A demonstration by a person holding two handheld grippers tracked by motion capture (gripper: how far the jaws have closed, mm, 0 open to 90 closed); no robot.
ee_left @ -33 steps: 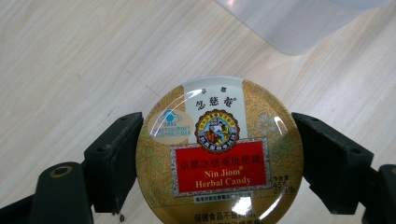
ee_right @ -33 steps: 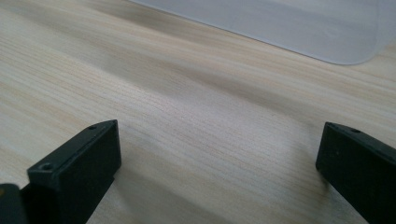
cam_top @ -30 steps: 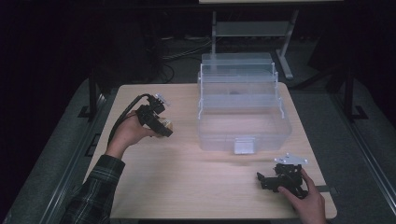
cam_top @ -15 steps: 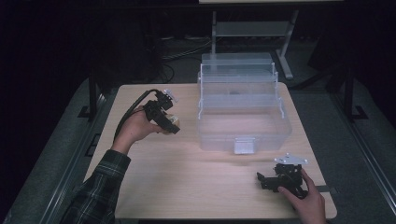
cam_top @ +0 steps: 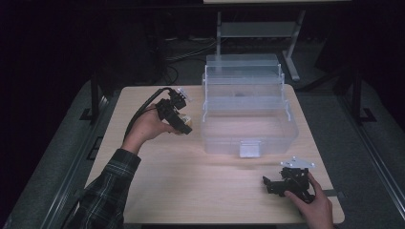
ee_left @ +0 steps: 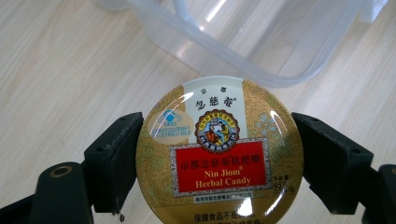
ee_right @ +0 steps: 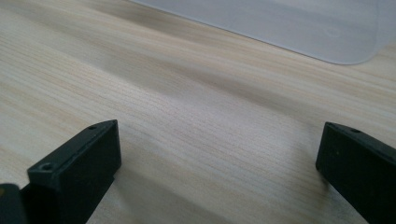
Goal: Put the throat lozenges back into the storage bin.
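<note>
The left gripper [ee_left: 219,154] was clamped on a round gold tin of herbal candy [ee_left: 218,149], held between its jaws above the wooden table [cam_top: 191,181], with the clear plastic box [cam_top: 248,119] just ahead of it. The right gripper [ee_right: 219,172] rested low over the table, jaws wide apart and holding nothing

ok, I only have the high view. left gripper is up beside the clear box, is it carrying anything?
Observer: Yes, the left gripper is clamped on a round gold candy tin, one jaw on each side.
Operator: Any label?
Observer: It reads Nin Jiom Herbal Candy on a red panel, lid facing the camera.
Operator: And the right gripper?
Observer: The right gripper has its jaws wide apart, with bare wooden table between them and the clear box edge ahead.
</note>
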